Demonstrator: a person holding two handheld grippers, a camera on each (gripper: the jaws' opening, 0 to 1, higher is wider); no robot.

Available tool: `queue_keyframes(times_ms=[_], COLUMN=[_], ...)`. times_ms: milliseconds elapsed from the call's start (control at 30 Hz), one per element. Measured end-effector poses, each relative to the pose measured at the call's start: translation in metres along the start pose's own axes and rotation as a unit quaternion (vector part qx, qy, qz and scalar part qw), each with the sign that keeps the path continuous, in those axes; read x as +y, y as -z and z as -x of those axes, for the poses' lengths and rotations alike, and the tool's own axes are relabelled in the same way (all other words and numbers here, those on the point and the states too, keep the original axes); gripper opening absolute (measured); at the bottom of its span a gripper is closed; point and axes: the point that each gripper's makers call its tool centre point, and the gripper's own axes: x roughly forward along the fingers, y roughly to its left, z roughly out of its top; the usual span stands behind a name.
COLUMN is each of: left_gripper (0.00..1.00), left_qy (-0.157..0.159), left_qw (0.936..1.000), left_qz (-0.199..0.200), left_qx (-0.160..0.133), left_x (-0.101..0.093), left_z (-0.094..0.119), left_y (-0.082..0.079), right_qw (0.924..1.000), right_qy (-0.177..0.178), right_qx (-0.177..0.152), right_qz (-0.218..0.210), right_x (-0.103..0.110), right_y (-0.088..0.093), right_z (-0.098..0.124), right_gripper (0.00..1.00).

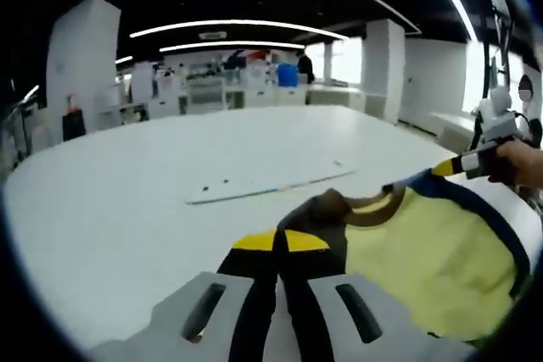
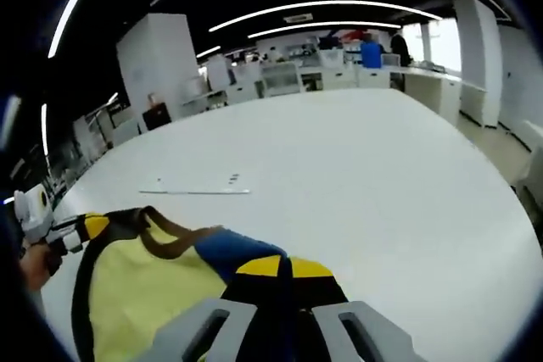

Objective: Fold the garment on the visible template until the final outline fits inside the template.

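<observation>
I've got my right gripper clamped on a blue fold of the yellow garment, jaws tight together. The left gripper pinches its dark edge. A thin white template lies flat on the white worktop, just beyond.

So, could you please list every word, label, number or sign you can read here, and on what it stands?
None can be read.
The white template carries a few small dark marks, too small to read.
The yellow garment shows no print.
A red patch on the far wall is too blurred.
</observation>
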Motion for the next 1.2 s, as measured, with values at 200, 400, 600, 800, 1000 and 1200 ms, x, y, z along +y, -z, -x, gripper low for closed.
queue_keyframes(times_ms=[200, 400, 600, 800, 1000, 1200], left_gripper=[0.00, 0.00, 0.13, 0.20, 0.36, 0.52], left_qy=[-0.004, 0.003, -0.003, 0.007, 0.040, 0.066], left_qw=[0.9998, 0.9995, 0.9996, 0.9982, 0.9982, 0.9975], left_qz=[0.011, 0.002, -0.008, -0.046, -0.038, -0.024], left_qx=[0.019, 0.030, 0.028, 0.039, 0.024, 0.011], left_x=[0.004, 0.004, 0.007, 0.000, -0.013, -0.023], left_z=[-0.007, -0.005, 0.002, 0.020, 0.040, 0.063], left_y=[0.014, 0.019, 0.012, 0.009, 0.000, -0.005], right_qw=[0.9999, 0.9986, 0.9986, 0.9953, 0.9870, 0.9767], right_qy=[0.002, -0.015, -0.034, -0.089, -0.146, -0.187], right_qx=[0.016, 0.051, 0.040, 0.038, 0.047, 0.052], right_qz=[0.005, -0.005, -0.008, 0.011, 0.048, 0.092], right_x=[-0.003, -0.001, 0.007, 0.032, 0.055, 0.077], right_y=[0.006, 0.019, 0.009, -0.001, -0.002, 0.009], right_z=[-0.010, -0.015, -0.008, 0.013, 0.043, 0.071], right_gripper=[0.00, 0.00, 0.16, 0.46, 0.60, 0.74])
